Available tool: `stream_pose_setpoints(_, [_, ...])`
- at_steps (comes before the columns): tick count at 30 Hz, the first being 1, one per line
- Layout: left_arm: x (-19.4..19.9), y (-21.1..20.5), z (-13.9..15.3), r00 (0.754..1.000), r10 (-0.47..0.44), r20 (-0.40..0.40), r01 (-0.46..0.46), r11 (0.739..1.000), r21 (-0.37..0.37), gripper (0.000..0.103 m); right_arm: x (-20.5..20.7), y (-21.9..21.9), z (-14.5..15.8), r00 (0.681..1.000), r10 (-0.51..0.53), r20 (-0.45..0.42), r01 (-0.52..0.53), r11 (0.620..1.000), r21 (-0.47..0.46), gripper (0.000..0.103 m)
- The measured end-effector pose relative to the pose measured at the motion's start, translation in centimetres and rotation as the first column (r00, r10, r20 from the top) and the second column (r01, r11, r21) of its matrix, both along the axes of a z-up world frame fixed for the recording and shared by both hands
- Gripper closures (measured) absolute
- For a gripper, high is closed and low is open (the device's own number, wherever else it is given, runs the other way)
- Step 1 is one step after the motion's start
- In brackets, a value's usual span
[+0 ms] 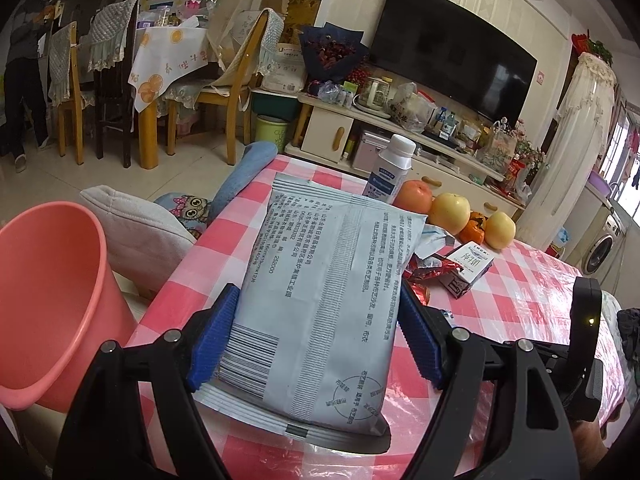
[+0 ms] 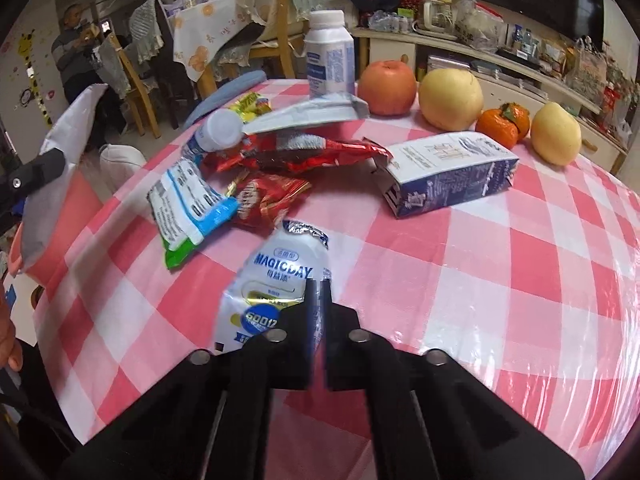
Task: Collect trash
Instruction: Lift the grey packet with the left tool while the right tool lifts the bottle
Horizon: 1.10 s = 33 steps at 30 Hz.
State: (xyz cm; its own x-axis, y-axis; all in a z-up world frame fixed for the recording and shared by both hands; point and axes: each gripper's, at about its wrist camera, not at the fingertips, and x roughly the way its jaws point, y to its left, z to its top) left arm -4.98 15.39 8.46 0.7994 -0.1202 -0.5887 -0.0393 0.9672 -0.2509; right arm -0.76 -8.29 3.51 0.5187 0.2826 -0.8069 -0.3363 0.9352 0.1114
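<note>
My left gripper [image 1: 316, 328] is shut on a large grey packet [image 1: 320, 280] and holds it above the table's left edge, next to a pink bin [image 1: 52, 300]. The same packet [image 2: 44, 184] shows at the far left of the right wrist view, over the bin [image 2: 72, 216]. My right gripper [image 2: 319, 288] is shut on the edge of a white MAGICDAY pouch [image 2: 276, 284], low over the checked tablecloth [image 2: 480, 300]. Beyond it lie red wrappers [image 2: 280, 160], a blue-green wrapper [image 2: 188, 204], a small white bottle [image 2: 216, 134] and a milk carton [image 2: 448, 172].
An upright white bottle [image 2: 328, 56], an apple [image 2: 386, 88], two pears [image 2: 450, 98] and persimmons [image 2: 502, 124] stand at the table's far edge. Chairs, a dining table, a TV cabinet [image 1: 340, 132] and a person [image 1: 24, 72] are beyond.
</note>
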Motion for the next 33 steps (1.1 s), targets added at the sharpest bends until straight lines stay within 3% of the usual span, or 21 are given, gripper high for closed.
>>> stream_pose_setpoints(6, [0.1,0.5,0.0,1.0,0.008,-0.006,-0.008,1.0,-0.017,0.025,-0.6,-0.5,0.4,0.999,-0.032,0.007,0.032,0.999,0.029,0.096])
stream_pose_setpoints(7, [0.1,0.5,0.1,1.0,0.009,-0.005,-0.009,1.0,-0.017,0.025,-0.7,-0.5,0.5,0.999,-0.032,0.003,0.031,0.998,0.046,0.084])
stream_pose_setpoints(9, [0.0,0.6,0.1,1.0,0.013,-0.005,-0.013,1.0,-0.018,0.025,-0.9,-0.3,0.8,0.999,-0.044,-0.001,0.044,0.995,0.092,0.038])
stream_pose_setpoints(10, [0.0,0.7,0.1,1.0,0.015,-0.005,-0.015,1.0,-0.021,0.025,-1.1,-0.2,0.9,0.999,-0.047,-0.004,0.047,0.992,0.116,0.034])
stream_pose_setpoints(12, [0.0,0.7,0.1,1.0,0.017,-0.007,-0.017,1.0,-0.025,0.025,-1.3,0.6,0.8,0.999,-0.031,-0.023,0.034,0.989,0.144,0.034])
stream_pose_setpoints(17, [0.0,1.0,0.1,1.0,0.022,-0.007,-0.022,0.999,-0.032,0.025,-1.3,2.8,-0.9,0.998,-0.052,-0.048,0.053,0.998,0.03,0.034])
stream_pose_setpoints(22, [0.0,1.5,0.1,0.999,0.03,-0.011,-0.031,0.998,-0.049,0.025,-1.6,4.0,-1.1,0.998,-0.058,-0.002,0.058,0.997,-0.053,0.051])
stream_pose_setpoints(28, [-0.1,2.2,0.3,0.999,0.039,-0.009,-0.039,0.997,-0.064,0.025,-1.6,4.1,-1.0,0.998,-0.059,0.024,0.061,0.995,-0.076,0.053])
stream_pose_setpoints(29, [-0.1,2.3,0.4,0.999,0.041,-0.008,-0.041,0.997,-0.068,0.025,-1.7,4.2,-0.9,0.998,-0.058,0.029,0.061,0.995,-0.08,0.062])
stream_pose_setpoints(30, [-0.1,2.4,0.4,0.999,0.043,-0.007,-0.043,0.997,-0.069,0.025,-1.7,4.3,-0.9,0.998,-0.056,0.029,0.058,0.995,-0.085,0.08])
stream_pose_setpoints(33, [-0.3,2.7,0.6,0.999,0.054,-0.003,-0.054,0.996,-0.069,0.025,-1.8,4.4,-0.7,0.998,-0.055,0.035,0.058,0.994,-0.093,0.081])
